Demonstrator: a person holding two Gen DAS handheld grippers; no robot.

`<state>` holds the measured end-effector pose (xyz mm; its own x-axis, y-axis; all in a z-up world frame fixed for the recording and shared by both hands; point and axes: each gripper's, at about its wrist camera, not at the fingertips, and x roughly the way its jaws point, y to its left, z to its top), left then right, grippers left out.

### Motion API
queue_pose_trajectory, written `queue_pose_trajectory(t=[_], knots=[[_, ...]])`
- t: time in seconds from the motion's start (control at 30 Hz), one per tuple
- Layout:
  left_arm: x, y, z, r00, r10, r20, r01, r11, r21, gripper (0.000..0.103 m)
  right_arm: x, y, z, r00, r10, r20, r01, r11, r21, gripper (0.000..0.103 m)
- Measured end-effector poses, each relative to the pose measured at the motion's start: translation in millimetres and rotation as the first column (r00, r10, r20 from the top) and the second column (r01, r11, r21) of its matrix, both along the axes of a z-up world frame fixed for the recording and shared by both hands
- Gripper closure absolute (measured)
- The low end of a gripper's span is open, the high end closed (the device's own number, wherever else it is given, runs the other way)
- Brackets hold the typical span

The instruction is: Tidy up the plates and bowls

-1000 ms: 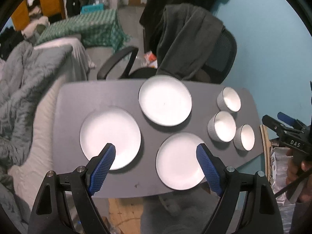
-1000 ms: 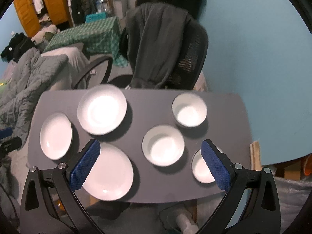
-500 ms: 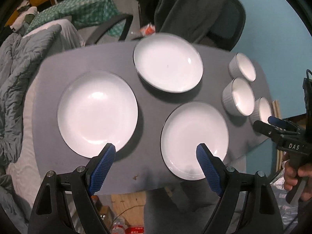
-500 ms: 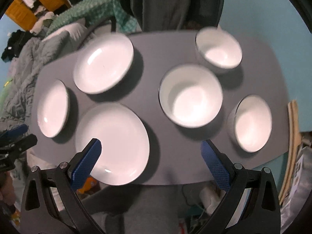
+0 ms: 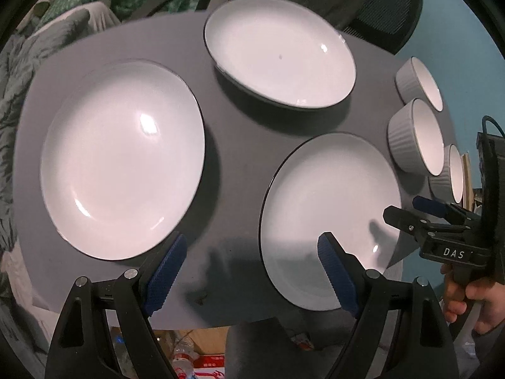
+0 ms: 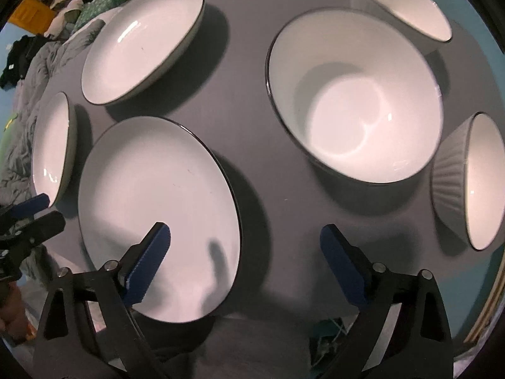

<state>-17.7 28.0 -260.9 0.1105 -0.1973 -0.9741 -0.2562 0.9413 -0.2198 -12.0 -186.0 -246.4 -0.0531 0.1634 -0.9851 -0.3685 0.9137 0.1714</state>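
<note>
Both grippers hang wide apart and empty over the grey table point(image 5: 240, 132): the left gripper point(image 5: 252, 273) between two plates, the right gripper point(image 6: 249, 262), its jaws closing slightly, between the near plate point(image 6: 157, 208) and the middle bowl point(image 6: 353, 94).

Glossy white plates point(image 5: 123, 158), ribbed bowl point(image 6: 448, 186), matt table point(image 6: 252, 94), probably laminate

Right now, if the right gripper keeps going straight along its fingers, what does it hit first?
Probably bare grey tabletop between the near plate and the middle bowl. The right gripper is empty, its jaws closing slightly; its left finger overlaps the plate, so it may clip that rim. Depth unclear.
</note>
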Motion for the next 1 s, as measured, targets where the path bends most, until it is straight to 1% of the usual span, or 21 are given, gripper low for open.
queue_pose_trajectory(t=[0.1,0.17,0.23,0.27,0.3,0.37,0.4,0.43,0.5,0.53,0.57,0.6,0.63,0.67,0.7,0.73,0.83,0.87,0.93,0.97,1.0], knots=[[-4.0,1.4,-10.5,1.0,0.008,-0.019,-0.009,1.0,-0.017,0.017,-1.3,-0.5,-5.7,1.0,0.001,-0.022,-0.001,1.0,0.005,0.012],[-4.5,0.7,-15.4,1.0,0.008,-0.028,-0.008,1.0,-0.019,0.017,-1.8,-0.9,-5.9,0.999,0.004,-0.032,-0.004,1.0,0.002,0.018],[-5.3,1.6,-20.2,0.999,0.01,-0.035,-0.011,1.0,-0.028,0.017,-1.5,-1.2,-5.0,0.999,0.007,-0.045,-0.007,1.0,0.003,0.023],[-6.0,2.4,-23.4,0.999,0.014,-0.042,-0.015,0.999,-0.035,0.019,-1.4,-2.1,-3.5,0.999,0.004,-0.052,-0.004,1.0,0.01,0.024],[-6.6,3.3,-25.8,0.999,0.019,-0.049,-0.021,0.999,-0.039,0.025,-1.4,-2.9,-2.1,0.998,0.003,-0.057,-0.002,1.0,0.017,0.025],[-4.2,2.8,-26.9,0.998,0.026,-0.063,-0.029,0.998,-0.046,0.034,-1.4,-4.2,0.7,0.998,0.009,-0.068,-0.007,0.999,0.032,0.037],[-5.3,4.1,-30.4,0.997,0.03,-0.069,-0.034,0.998,-0.051,0.037,-1.6,-4.7,1.7,0.997,0.012,-0.073,-0.009,0.999,0.036,0.04],[-6.3,4.5,-33.8,0.996,0.035,-0.078,-0.039,0.998,-0.054,0.039,-2.0,-5.5,2.8,0.997,0.014,-0.082,-0.011,0.999,0.04,0.047],[-8.2,6.9,-37.4,0.995,0.044,-0.094,-0.05,0.997,-0.064,0.047,-3.3,-6.2,6.3,0.996,0.017,-0.084,-0.013,0.999,0.045,0.051],[-8.4,7.9,-37.6,0.995,0.046,-0.093,-0.052,0.996,-0.07,0.049,-3.9,-6.4,7.5,0.995,0.022,-0.096,-0.016,0.998,0.064,0.06],[-10.0,9.1,-37.8,0.995,0.046,-0.092,-0.053,0.996,-0.073,0.053,-5.1,-7.1,8.1,0.993,0.027,-0.114,-0.018,0.996,0.083,0.065],[-11.3,9.9,-37.9,0.995,0.046,-0.092,-0.052,0.996,-0.072,0.057,-8.0,-1.9,6.8,0.992,0.029,-0.123,-0.018,0.996,0.088,0.066],[-13.2,11.0,-37.6,0.995,0.045,-0.09,-0.052,0.996,-0.069,0.058,-9.7,-2.1,9.4,0.992,0.036,-0.118,-0.025,0.996,0.089,0.067],[-15.4,12.3,-36.7,0.995,0.046,-0.085,-0.052,0.997,-0.065,0.061,-10.8,-2.2,11.2,0.992,0.041,-0.121,-0.03,0.995,0.095,0.068],[-17.5,13.5,-37.2,0.996,0.044,-0.082,-0.051,0.996,-0.076,0.067,-11.2,-2.8,12.8,0.992,0.044,-0.122,-0.033,0.995,0.096,0.068],[-19.4,14.4,-37.4,0.995,0.042,-0.086,-0.05,0.995,-0.085,0.069,-10.9,-3.6,13.7,0.991,0.044,-0.126,-0.031,0.994,0.101,0.068],[-24.0,16.1,-35.4,0.995,0.043,-0.089,-0.05,0.995,-0.086,0.075,-14.1,-11.1,5.6,0.99,0.04,-0.135,-0.024,0.993,0.112,0.068],[-26.4,16.6,-35.0,0.995,0.038,-0.09,-0.046,0.994,-0.094,0.079,-10.4,-11.9,4.0,0.99,0.033,-0.135,-0.018,0.994,0.111,0.071],[-28.9,16.8,-34.7,0.996,0.025,-0.09,-0.035,0.994,-0.107,0.081,-12.0,-14.8,7.7,0.991,0.028,-0.13,-0.015,0.995,0.097,0.073],[-31.3,16.5,-34.0,0.996,0.016,-0.087,-0.026,0.994,-0.11,0.082,-13.6,-13.8,3.8,0.991,0.029,-0.127,-0.016,0.995,0.095,0.073],[-33.4,16.7,-33.1,0.996,0.01,-0.087,-0.018,0.995,-0.096,0.082,-13.7,-14.6,-4.4,0.992,0.037,-0.124,-0.026,0.995,0.094,0.073]])
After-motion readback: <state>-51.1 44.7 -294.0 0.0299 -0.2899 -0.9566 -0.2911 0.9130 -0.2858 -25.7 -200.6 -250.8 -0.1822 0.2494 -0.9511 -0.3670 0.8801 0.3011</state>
